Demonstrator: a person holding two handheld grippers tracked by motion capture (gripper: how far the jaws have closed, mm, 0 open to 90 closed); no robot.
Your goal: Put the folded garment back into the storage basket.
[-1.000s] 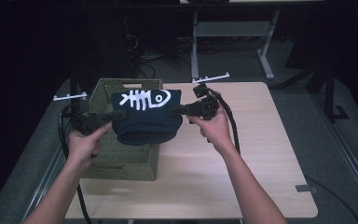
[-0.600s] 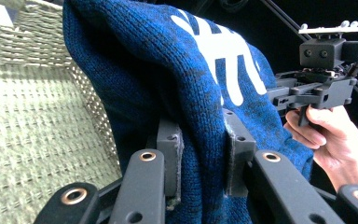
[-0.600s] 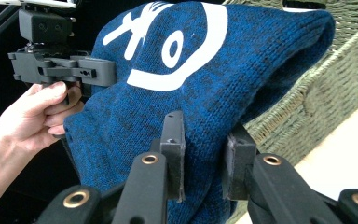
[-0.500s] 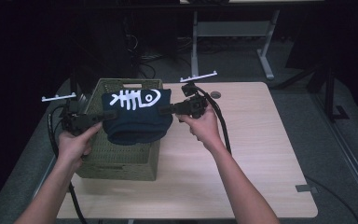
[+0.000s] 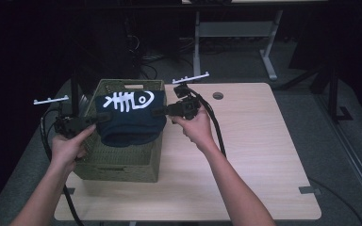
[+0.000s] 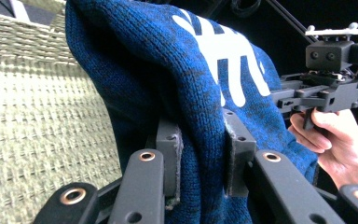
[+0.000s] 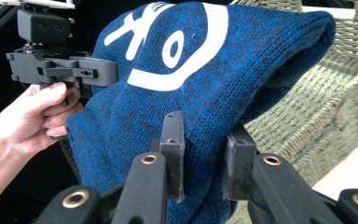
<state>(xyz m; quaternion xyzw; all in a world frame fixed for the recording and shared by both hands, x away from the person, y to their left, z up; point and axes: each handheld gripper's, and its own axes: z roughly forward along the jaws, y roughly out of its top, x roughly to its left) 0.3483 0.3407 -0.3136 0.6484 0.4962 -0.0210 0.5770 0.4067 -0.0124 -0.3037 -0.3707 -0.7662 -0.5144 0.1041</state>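
Blue knit [image 5: 131, 123] between both claws

I have a dark blue knit sweater [image 5: 131, 123] with a white fish-skeleton print stretched between my two sets of fingers, folded over so the print faces up and the lower fold sags below the fingers. My left fingers [image 6: 170, 154] pinch one edge, my right fingers [image 7: 173, 140] the opposite edge. It hangs over the open top of a woven green basket [image 5: 122, 162].
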